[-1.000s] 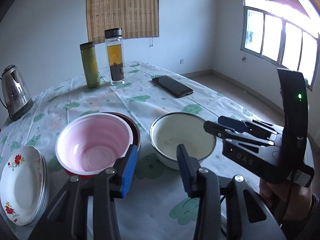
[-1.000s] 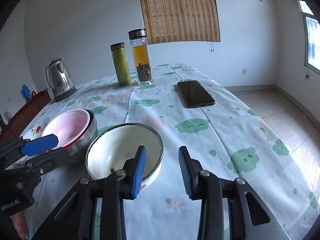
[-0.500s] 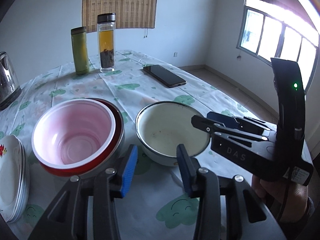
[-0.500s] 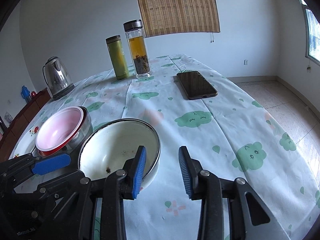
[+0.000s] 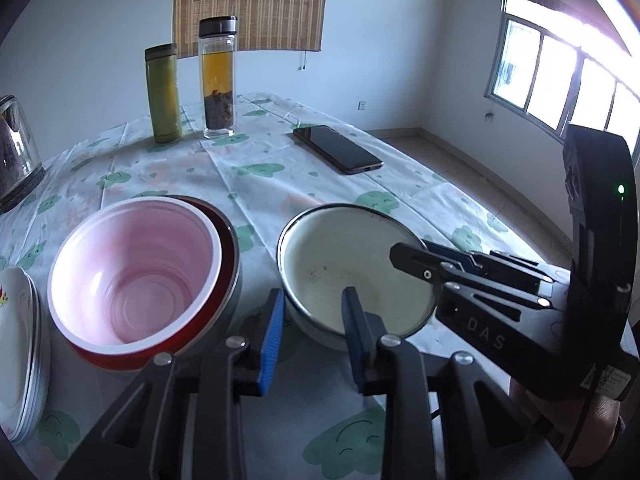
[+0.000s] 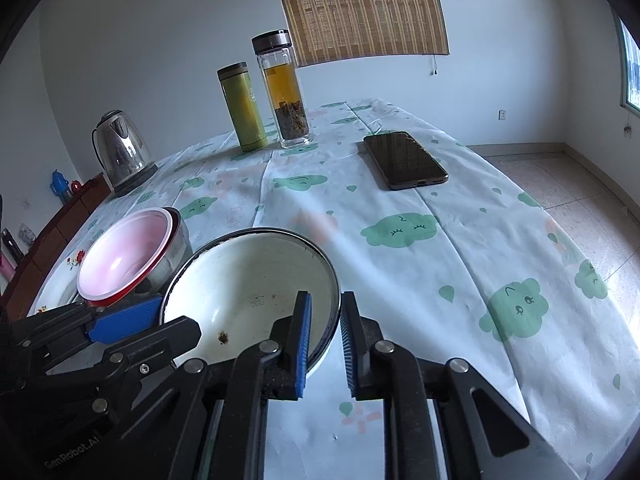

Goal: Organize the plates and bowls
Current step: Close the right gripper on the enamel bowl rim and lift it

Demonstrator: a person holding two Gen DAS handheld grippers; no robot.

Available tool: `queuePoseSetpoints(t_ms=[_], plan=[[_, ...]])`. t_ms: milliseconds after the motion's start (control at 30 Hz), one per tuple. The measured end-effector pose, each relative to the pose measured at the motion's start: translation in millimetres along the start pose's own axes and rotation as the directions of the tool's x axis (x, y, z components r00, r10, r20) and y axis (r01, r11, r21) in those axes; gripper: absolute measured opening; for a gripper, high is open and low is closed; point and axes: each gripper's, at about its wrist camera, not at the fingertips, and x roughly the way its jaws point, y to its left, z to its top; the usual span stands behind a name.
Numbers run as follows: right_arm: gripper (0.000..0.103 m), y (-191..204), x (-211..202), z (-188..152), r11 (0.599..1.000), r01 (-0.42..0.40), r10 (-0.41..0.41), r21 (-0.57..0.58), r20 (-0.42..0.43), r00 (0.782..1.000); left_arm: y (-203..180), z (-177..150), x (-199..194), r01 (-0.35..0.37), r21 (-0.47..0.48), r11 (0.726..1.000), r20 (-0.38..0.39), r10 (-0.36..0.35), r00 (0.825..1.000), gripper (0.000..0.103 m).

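Far left, left wrist view: stack of white ceramic plates with red flower print (image 5: 18, 360) at the table's near-left edge, partly cut off by the frame. Behind it, a stainless steel electric kettle (image 5: 16, 160).

Next right: pink plastic bowl (image 5: 134, 276) nested inside a red-lined steel bowl (image 5: 230, 264); the red rim shows around the pink one. This pair sits just beside the plates and close to the white enamel bowl with a dark metal rim (image 5: 356, 264); a narrow strip of cloth shows between them.

Left gripper (image 5: 312, 332): blue-padded jaws spread. They straddle the near-left rim of the white enamel bowl, one finger outside the wall, the other over the bowl's interior. Whether the pads touch the rim cannot be told.

Right gripper (image 6: 324, 334): jaws narrowly apart, with the bowl's near-right rim between them, left pad inside the bowl, right pad outside. A gap is visible at the outer pad; not clamped. In the left wrist view this gripper reaches in from the right over the same rim.

White enamel bowl rests on the table covered by a white cloth with green cloud prints (image 6: 460, 264); dark specks on its inner surface.

Far side: olive-green cylindrical flask (image 6: 242, 108), clear glass tea bottle with steel cap (image 6: 284, 92) just beside it, then a black smartphone (image 6: 404, 160) lying flat, well apart to the right.
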Motion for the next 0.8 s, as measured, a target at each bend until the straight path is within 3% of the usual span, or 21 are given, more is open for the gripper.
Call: queuePoseSetpoints(t_ms=[300, 800], plan=[[0.013, 2, -8, 0, 1.000, 0.006, -0.006, -0.003, 0.040, 0.999, 5, -2, -2, 0.021, -0.014, 1.000, 0.005, -0.021, 1.000, 0.018], [0.013, 41, -48, 18, 0.998, -0.032, 0.040, -0.059, 0.144, 0.989, 32, 12, -49, 0.008, -0.065, 0.998, 0.138, 0.001, 0.990, 0.018]])
